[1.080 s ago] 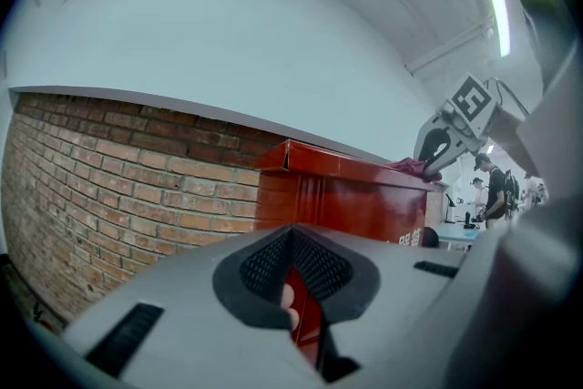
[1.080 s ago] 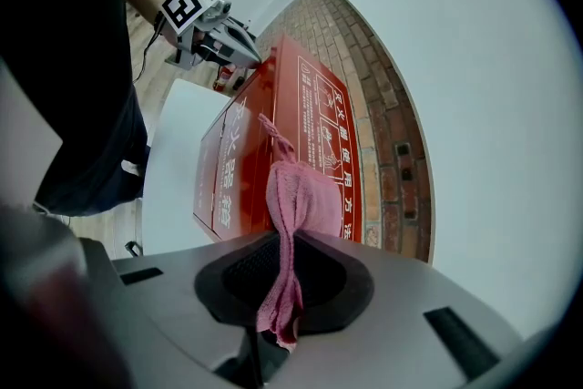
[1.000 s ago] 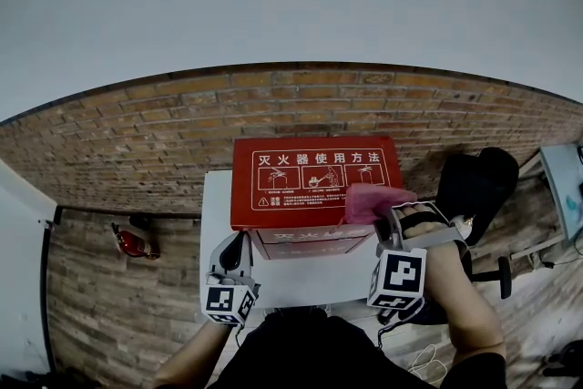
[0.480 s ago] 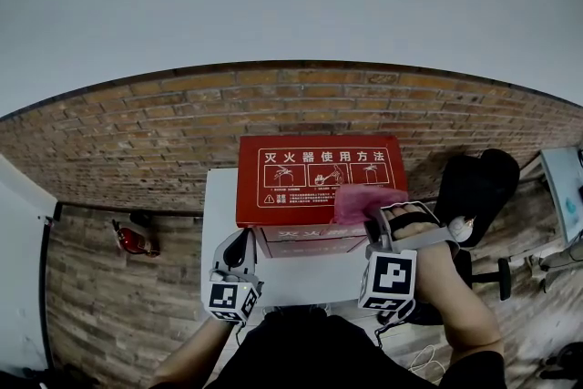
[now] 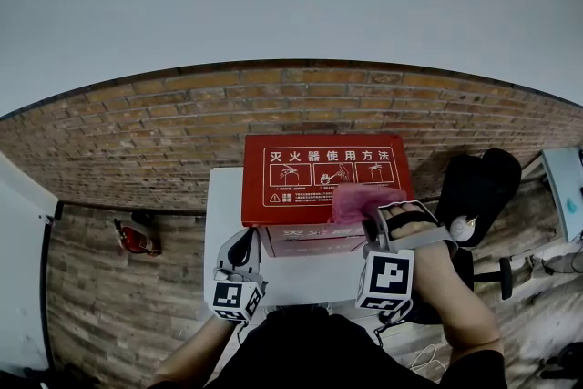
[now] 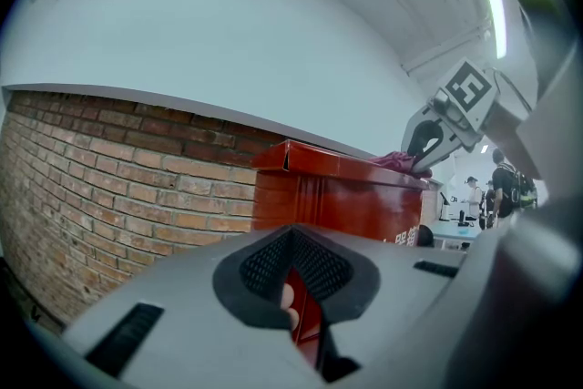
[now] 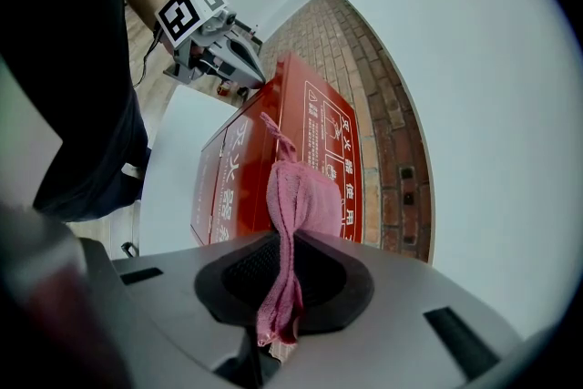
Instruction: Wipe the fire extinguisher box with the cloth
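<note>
Brick wall (image 5: pixel 137 132) behind, white table (image 5: pixel 223 205) in front of it. Red fire extinguisher box (image 5: pixel 314 196) on table, close to wall, white instruction panel on lid facing up. Right gripper (image 7: pixel 279 287) clamped on pink cloth (image 7: pixel 296 196), angled down; cloth bunched on lid near right front edge. Left gripper (image 6: pixel 293 287) clenched, nothing grasped, held level by box's front-left corner; contact with box not determinable.
</note>
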A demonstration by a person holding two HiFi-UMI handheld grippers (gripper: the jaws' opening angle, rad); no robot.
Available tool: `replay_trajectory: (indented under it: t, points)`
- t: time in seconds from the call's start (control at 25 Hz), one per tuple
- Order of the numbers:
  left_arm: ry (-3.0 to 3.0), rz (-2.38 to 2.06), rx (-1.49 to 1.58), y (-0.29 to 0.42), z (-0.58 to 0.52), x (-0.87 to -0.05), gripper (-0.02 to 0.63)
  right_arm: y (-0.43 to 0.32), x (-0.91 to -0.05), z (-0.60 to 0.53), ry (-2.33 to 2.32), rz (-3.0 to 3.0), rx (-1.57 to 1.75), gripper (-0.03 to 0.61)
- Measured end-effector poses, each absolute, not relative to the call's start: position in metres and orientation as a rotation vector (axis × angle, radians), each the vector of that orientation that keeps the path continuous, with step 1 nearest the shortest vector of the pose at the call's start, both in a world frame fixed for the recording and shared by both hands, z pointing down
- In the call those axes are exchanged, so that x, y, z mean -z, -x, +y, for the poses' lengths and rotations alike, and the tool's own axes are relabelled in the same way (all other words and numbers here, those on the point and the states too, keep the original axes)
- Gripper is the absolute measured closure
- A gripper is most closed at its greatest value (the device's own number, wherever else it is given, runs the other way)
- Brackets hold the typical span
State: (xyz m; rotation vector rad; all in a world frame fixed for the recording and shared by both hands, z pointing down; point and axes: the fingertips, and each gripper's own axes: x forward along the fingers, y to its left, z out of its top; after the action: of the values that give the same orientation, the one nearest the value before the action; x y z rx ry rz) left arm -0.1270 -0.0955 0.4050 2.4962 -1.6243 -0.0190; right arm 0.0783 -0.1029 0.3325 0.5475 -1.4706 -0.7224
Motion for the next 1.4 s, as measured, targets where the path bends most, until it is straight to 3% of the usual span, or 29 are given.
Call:
replay_trajectory:
  t: [1.4]
  points:
    - [-2.524, -1.581, 0.016, 0.127, -0.095, -0.405, 0.597, -0.028, -0.331, -0.105, -0.512, -1.486, 0.790, 0.526]
